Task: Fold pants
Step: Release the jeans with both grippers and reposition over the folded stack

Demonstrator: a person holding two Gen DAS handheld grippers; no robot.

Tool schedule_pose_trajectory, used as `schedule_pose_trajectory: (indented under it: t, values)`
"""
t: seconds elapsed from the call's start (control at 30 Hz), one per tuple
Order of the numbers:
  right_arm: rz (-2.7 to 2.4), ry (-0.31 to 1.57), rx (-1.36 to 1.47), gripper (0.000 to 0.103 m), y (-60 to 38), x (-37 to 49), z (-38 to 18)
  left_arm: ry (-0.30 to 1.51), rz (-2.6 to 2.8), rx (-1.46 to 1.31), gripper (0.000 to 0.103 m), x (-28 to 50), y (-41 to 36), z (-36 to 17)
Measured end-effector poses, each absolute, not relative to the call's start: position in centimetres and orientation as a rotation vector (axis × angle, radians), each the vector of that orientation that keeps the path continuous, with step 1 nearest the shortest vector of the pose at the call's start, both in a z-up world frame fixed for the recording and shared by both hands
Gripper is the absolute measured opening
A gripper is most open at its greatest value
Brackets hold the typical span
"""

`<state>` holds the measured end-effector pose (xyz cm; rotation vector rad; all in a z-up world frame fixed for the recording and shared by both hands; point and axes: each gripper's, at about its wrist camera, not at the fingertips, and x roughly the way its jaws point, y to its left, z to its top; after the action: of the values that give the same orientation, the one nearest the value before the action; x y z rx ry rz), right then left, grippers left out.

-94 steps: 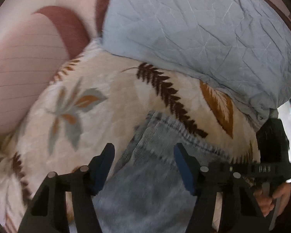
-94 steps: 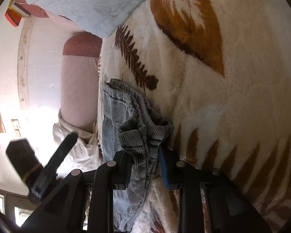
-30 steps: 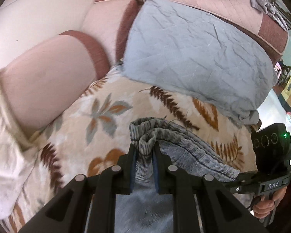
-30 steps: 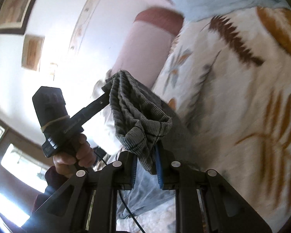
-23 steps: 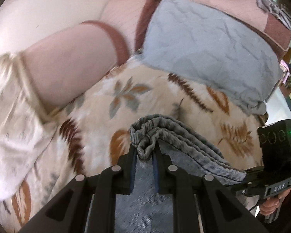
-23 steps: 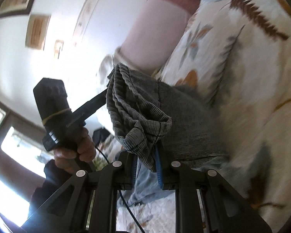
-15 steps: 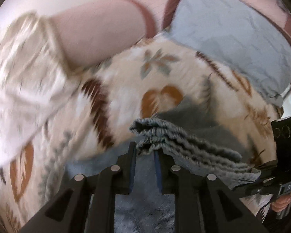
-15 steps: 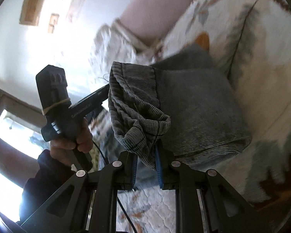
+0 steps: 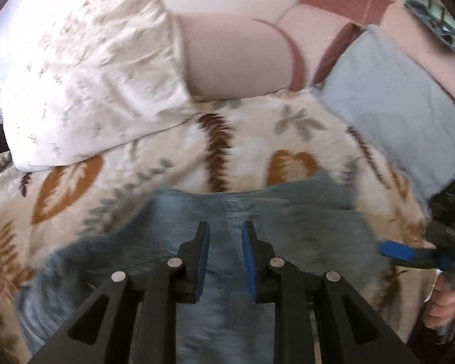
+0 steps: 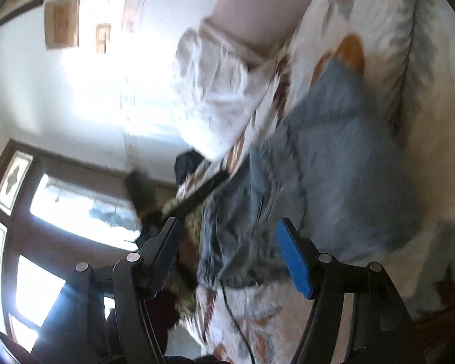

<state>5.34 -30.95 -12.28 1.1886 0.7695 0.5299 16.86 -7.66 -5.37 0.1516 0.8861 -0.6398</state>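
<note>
The left gripper (image 9: 225, 233) tilts steeply down over the pants (image 9: 288, 221), its black fingers reaching in from the bottom of the left wrist view. Its jaws stand a narrow gap apart, blue pads facing each other, and nothing is pinched between them; the denim shows through the gap, lying below the tips. The frame is blurred, so whether the tips touch the cloth cannot be told.

The right gripper (image 10: 227, 230) points nearly level across the bed (image 10: 433, 139). Its jaws are opening, wide apart now, with the folded edge of the pants (image 10: 342, 163) lying in front of and between them but not pressed by either pad. In the left wrist view the right gripper (image 9: 409, 251) enters at the right edge, one blue pad stretched out just over the right end of the pants, and a hand (image 9: 444, 309) grips its handle below.

The pants lie on the bed's leaf-print blanket (image 9: 166, 157) as a broad blue-grey band, doubled over on itself, with an upper layer resting on the lower one toward the right. They sit near the bed's front edge, close under both grippers. Beyond them, toward the head of the bed, a white pillow (image 9: 94, 85) lies at the left, a pink bolster (image 9: 236, 60) in the middle and a pale blue pillow (image 9: 403, 100) at the right, all well apart from the pants. In the right wrist view the left gripper shows only as a dark blurred shape (image 10: 197, 194) past the far end of the pants.
</note>
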Motion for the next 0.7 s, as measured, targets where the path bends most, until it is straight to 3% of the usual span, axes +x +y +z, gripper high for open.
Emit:
schedule_pose_trajectory:
  t: [0.17,0.3,0.5,0.7]
  values:
    - [0.398,0.761,1.244,0.066,-33.7,6.0,-13.6,0.907,-0.687,0.135,0.028,13.4,-12.4,-7.0]
    - [0.354,0.786,1.316,0.066,-35.0,6.0,-15.5,1.007,-0.629,0.312,0.028,11.5,-15.3,-11.0]
    - [0.314,0.970,1.356,0.063,-36.3,4.8,-17.3,1.053,-0.620,0.258,0.028,10.2,-13.2,-12.5]
    - [0.341,1.031,1.342,0.063,-36.0,5.0,-17.3,1.025,-0.596,0.263,0.028,9.3,-13.4,-12.8]
